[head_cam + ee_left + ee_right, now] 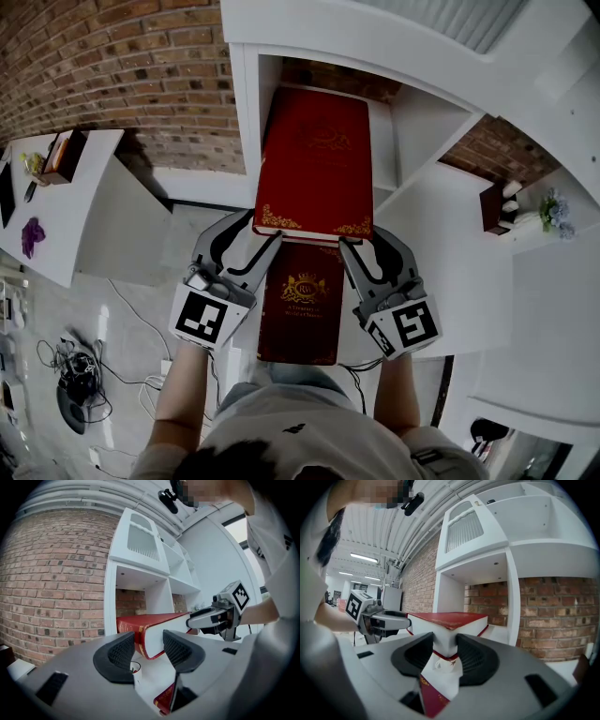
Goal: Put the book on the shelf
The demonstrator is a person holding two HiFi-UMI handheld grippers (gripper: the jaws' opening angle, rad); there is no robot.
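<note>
A thick red book with gold trim is held level, its far end inside the open compartment of the white shelf. My left gripper is shut on its near left corner and my right gripper on its near right corner. In the left gripper view the book sits between the jaws of the left gripper, with the right gripper beyond it. The right gripper clamps the book's page edge. A second red book lies flat below.
A white table at the left carries a small brown box and a purple item. Cables lie on the floor. A dark box and flowers stand on the right-hand shelf. Brick wall lies behind.
</note>
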